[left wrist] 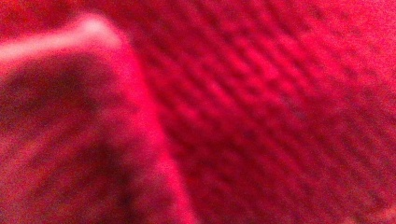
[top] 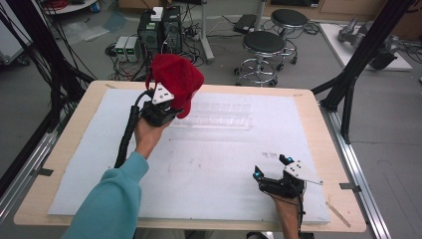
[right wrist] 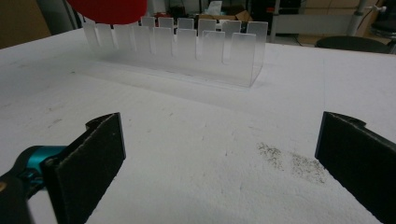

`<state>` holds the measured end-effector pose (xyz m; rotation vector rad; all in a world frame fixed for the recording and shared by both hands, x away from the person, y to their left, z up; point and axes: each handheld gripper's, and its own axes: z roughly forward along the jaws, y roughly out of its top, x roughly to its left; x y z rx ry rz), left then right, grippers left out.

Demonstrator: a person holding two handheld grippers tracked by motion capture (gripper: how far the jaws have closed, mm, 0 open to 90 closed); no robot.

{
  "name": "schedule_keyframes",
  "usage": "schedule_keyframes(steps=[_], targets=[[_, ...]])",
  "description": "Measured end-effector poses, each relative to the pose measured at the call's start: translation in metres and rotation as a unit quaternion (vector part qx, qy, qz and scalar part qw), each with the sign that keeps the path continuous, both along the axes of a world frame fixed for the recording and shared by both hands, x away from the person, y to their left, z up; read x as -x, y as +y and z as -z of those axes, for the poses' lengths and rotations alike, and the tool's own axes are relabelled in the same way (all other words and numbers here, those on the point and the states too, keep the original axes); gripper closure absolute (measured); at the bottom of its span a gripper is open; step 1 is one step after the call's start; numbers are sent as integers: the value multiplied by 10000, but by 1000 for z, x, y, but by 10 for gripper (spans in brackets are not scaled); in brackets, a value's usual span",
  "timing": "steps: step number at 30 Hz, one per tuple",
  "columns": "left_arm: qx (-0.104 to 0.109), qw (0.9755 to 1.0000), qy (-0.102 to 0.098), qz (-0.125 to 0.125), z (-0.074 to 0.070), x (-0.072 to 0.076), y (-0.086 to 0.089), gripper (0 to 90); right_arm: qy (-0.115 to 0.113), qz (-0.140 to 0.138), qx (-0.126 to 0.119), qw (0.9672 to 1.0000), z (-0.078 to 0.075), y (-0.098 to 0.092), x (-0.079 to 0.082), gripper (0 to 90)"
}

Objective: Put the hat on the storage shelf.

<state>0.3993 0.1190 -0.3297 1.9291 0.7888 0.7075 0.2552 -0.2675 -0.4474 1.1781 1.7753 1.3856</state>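
A red knitted cloth [top: 176, 79] is bunched over the front of my left gripper [top: 174, 107], which is held above the far left part of the white sheet [top: 214, 199]. Its jaws are buried in the fabric and shut on it. Up close in the left gripper view, the red cloth [left wrist: 233, 112] is a blur of knit and folds. A clear slotted plastic rack [top: 214, 117] lies just right of that gripper. My right gripper [top: 271, 167] hovers low near the front right, its jaws wide open with nothing between them [right wrist: 224, 154]. Ahead of it stand the rack [right wrist: 187, 46] and the cloth's lower edge [right wrist: 109, 9].
The wooden table [top: 323, 149] carries the white sheet, with a dark speckled smudge [right wrist: 289, 161] near my right gripper. Black frame posts [top: 348, 84] stand at the right edge. Stools [top: 263, 47] and computer boxes [top: 159, 30] sit on the floor beyond the far edge.
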Motion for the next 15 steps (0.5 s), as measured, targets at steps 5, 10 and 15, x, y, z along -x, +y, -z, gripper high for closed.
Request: schedule_keyframes(steps=[5,10,15], targets=[[-50,9999,85,-83,5,1,-9,855,-43,15,21,10000,0,-1,-1,5],[-49,9996,222,-150,16,-3,-9,855,-35,27,-12,10000,0,-1,0,5],[77,9995,246,-155,25,-4,-7,855,-59,59,-12,10000,0,-1,-1,5]])
